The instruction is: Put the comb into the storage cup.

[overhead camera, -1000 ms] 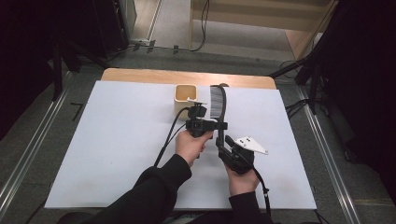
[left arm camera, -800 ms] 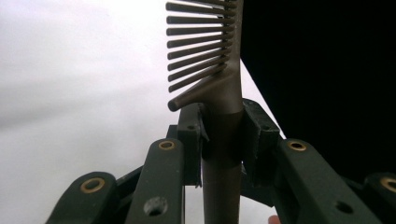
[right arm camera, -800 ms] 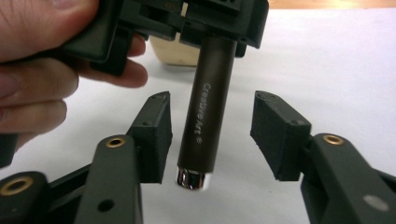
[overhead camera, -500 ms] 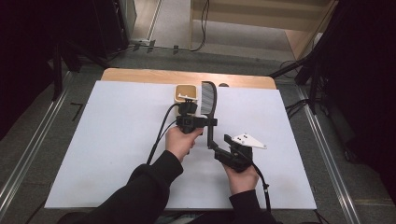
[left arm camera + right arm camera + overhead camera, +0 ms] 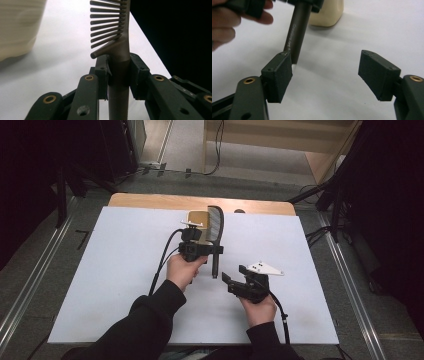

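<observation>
On the white worktop (image 5: 100, 270), mid-frame, the left gripper (image 5: 119, 72) clenches the dark wide-toothed plastic comb (image 5: 215, 227) by its handle, whose lettering the right gripper view reveals, while the right gripper (image 5: 325, 75), its jaws just opening, holds nothing.

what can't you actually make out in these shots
- Comb: its teeth tips are cut off by the top edge of the left gripper view.
- Printing on the comb handle: too small and blurred in the right gripper view.
- Beige cup: partly hidden behind the left gripper in the high view.
</observation>
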{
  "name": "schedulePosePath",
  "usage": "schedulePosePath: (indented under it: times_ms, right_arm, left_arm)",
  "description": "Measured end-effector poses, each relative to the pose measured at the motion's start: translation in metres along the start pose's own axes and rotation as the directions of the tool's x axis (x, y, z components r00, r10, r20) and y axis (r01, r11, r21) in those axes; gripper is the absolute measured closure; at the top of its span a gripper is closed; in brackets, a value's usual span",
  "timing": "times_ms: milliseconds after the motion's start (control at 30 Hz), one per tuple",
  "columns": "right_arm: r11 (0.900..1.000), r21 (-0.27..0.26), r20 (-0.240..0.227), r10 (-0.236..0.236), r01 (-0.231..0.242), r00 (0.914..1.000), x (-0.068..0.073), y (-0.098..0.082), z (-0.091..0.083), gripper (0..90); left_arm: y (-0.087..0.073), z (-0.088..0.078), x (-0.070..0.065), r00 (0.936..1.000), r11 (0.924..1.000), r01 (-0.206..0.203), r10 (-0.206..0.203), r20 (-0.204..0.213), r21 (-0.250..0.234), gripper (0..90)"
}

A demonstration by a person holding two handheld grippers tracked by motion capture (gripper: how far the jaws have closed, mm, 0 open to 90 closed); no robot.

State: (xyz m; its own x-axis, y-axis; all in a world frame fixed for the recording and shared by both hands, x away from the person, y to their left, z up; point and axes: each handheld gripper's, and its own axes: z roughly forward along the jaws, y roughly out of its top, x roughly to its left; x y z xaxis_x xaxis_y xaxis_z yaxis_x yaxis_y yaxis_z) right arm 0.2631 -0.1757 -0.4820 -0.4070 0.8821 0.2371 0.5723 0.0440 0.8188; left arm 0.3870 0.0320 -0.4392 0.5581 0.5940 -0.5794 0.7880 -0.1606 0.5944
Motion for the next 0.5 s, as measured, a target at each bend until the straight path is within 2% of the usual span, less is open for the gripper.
schedulePosePath:
  times_ms: [100,200,433,500]
  right_arm:
    - [1.0,0.02,-0.006,0.008,-0.007,1.0,-0.002,-0.001,0.001,25.3]
    - [1.0,0.026,-0.003,-0.004,0.004,1.0,-0.004,-0.001,0.001,25.3]
    - [0.997,0.035,-0.011,-0.067,0.067,0.9977,-0.004,-0.002,0.003,24.7]
    - [0.997,0.045,-0.034,-0.062,0.064,0.9975,-0.006,-0.003,0.003,24.1]
  left_arm:
    - [0.0,-0.005,0.003,1.0,1.0,-0.005,0.005,-0.003,-0.004,72.8]
    - [0.001,-0.009,0.005,1.0,0.9999,-0.007,0.007,-0.002,-0.008,72.7]
    - [0.002,-0.015,0.009,0.9998,0.9998,-0.016,0.016,-0.015,-0.013,72.7]
    - [0.002,-0.016,0.01,0.9998,0.9998,-0.014,0.013,-0.012,-0.012,72.7]
